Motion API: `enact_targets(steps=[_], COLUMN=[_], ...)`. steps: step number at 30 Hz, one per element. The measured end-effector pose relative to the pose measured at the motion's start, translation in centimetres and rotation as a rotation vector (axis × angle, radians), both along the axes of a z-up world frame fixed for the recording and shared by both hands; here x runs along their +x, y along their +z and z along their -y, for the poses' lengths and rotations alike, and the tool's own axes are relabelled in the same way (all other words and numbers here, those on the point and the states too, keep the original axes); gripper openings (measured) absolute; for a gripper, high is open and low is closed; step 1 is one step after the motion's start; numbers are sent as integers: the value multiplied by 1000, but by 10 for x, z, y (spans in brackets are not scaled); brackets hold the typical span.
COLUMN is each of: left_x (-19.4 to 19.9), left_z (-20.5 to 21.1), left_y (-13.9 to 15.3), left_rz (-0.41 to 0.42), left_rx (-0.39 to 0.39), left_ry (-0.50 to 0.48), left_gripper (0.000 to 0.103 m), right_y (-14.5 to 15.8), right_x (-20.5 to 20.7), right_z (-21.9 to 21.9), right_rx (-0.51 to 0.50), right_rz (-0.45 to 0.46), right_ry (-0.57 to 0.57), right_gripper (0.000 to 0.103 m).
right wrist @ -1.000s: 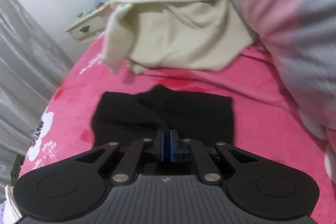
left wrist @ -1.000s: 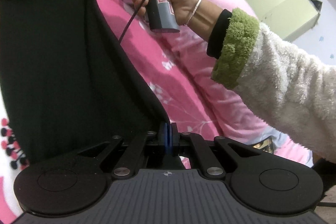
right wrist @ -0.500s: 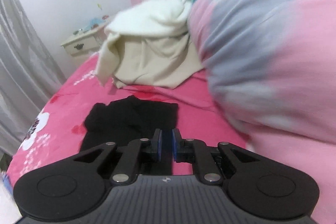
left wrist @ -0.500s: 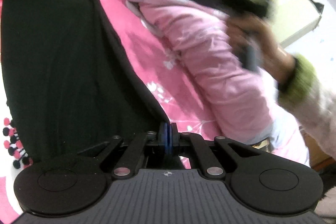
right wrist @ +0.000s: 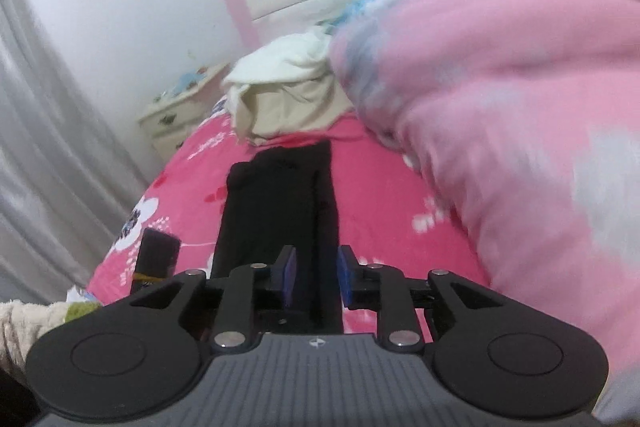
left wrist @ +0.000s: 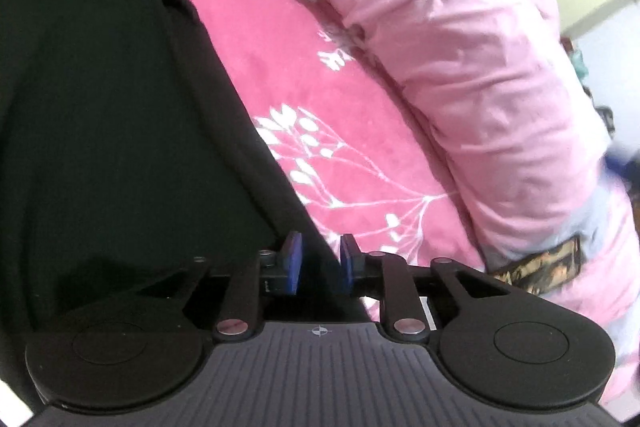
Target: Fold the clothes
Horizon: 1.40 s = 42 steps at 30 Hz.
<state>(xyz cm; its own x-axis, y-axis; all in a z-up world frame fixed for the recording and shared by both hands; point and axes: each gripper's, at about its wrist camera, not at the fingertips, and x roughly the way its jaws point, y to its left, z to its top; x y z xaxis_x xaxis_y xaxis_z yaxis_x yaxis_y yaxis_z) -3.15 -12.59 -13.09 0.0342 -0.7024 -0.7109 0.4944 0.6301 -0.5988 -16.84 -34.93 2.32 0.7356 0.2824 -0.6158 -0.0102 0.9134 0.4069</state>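
My left gripper [left wrist: 319, 269] hangs over the near hem of the black garment [left wrist: 100, 115], its jaws opening, blue pads apart with the cloth's edge in the gap but not pinched. My right gripper [right wrist: 312, 277] is opening too, gripping nothing. The garment [right wrist: 280, 203] lies as a long, matte, flat strip on the fuzzy pink floral bedspread [left wrist: 256, 39], beside a puffy, crinkled pink quilt [left wrist: 460, 59]. Cream clothes [right wrist: 288, 95] are heaped beyond it.
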Motion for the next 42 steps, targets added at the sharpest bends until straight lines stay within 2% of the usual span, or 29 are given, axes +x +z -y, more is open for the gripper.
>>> enact_targets(steps=[3,4,8,10,14,18,23,26,29,37,42], left_x=[0,2,1,-8,-39,-77,-116,-129,-127,-139,-145], left_z=[-18,-23,-49,-65,-93,-123,-148,-155,-144,-120,-116], left_y=[8,11,33,46,52,44,34,35,34,27,23], left_rz=[-57,-69,-66,-20,70,146,217,271,327,466,537], left_rx=[-124,-145,-149,-92,99,244,366,400,391,388,394], left_ry=[85,116,167,127,38,22,10,19,10,-101,-108], left_gripper=[38,38,38,39,39,39,39,39,39,39,38], right_y=[-44,-59,-106,-120,-139,-151,-156,-157,-159,-157,-160], right_x=[-3,-2,9,14,24,36,42,37,36,40,50], right_z=[7,10,20,18,7,-9,-22,-24,-25,-22,-28], right_rx=[72,101,269,308,329,296,266,263,258,282,264], right_rz=[-36,-50,-147,-187,-227,-248,-258,-274,-287,-290,-303], right_ry=[-59,-80,-118,-102,-48,10,62,78,82,44,78], right_gripper=[27,27,27,27,27,27,26,26,26,26,25])
